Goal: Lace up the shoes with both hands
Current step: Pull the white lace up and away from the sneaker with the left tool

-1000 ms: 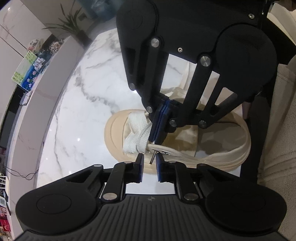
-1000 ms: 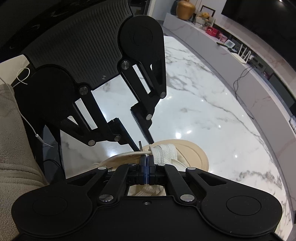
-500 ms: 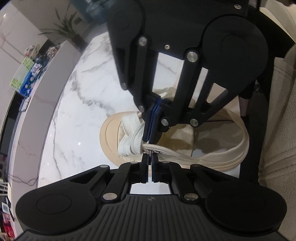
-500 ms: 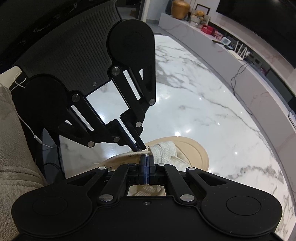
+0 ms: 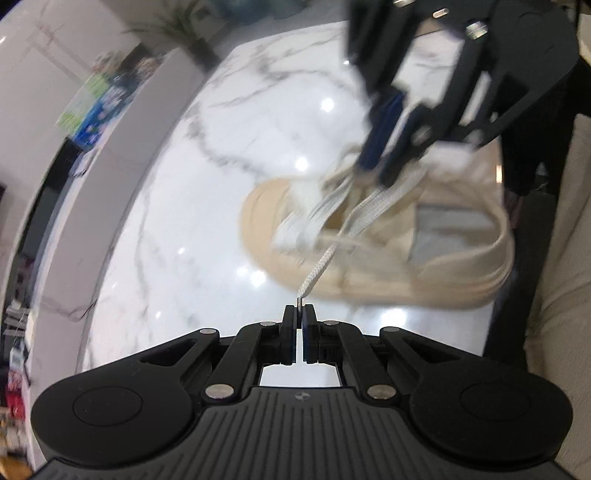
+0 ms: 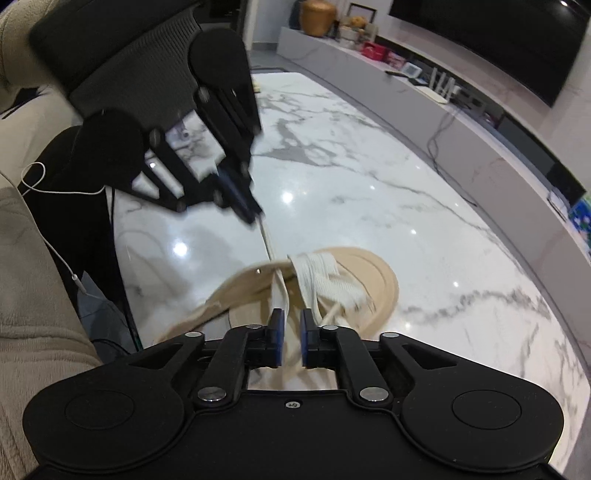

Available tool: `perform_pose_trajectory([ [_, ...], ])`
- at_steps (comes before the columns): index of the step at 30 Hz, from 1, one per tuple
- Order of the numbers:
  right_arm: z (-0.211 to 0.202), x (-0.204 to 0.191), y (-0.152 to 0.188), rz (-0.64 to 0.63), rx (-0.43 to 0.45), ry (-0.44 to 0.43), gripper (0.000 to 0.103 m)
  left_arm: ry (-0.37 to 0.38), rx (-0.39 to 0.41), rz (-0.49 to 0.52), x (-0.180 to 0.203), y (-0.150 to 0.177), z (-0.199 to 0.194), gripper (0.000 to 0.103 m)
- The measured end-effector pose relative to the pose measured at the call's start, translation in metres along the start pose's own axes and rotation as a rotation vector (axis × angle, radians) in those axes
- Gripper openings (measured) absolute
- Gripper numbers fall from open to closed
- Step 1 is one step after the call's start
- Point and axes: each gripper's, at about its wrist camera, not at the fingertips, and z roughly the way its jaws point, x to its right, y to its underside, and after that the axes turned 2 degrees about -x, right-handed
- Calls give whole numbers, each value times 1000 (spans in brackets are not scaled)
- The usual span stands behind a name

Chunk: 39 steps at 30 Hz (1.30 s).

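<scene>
A beige shoe [image 5: 424,236] with wide white laces lies on the marble table [image 5: 207,206]. My left gripper [image 5: 299,314] is shut on the metal tip of the lace [image 5: 320,263], which runs taut from the shoe's eyelets to the pads. The right gripper [image 5: 384,147], blurred, hovers over the shoe's tongue. In the right wrist view my right gripper [image 6: 291,319] has its jaws opening, blue pads apart. A lace strand [image 6: 277,295] passes loosely between them toward the left gripper [image 6: 253,214]. The shoe [image 6: 376,280] sits just beyond.
Beige fleece fabric [image 6: 33,332] and a thin white cable [image 6: 55,192] lie at the table's near side. A long grey console [image 6: 480,122] with small items runs along the far side. A potted plant [image 5: 184,26] stands past the table's end.
The left gripper closed on the lace tip and drew it away from the shoe, pulling the lace taut. The right gripper's jaws parted, letting go of the lace, and it lifted back.
</scene>
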Motion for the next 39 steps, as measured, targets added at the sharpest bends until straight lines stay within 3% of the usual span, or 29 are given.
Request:
perform_pose_trajectory([
  [13, -10, 6, 20, 50, -19, 47, 9, -243, -176, -197, -45, 67, -44, 2],
  [24, -5, 8, 17, 74, -15, 52, 9, -343, -272, -290, -61, 106, -66, 2],
  [31, 4, 8, 6, 64, -19, 35, 9, -297, -185, -283, -57, 84, -73, 2],
  [39, 13, 7, 0, 69, -17, 30, 15, -122, -15, -157, -21, 32, -77, 2],
])
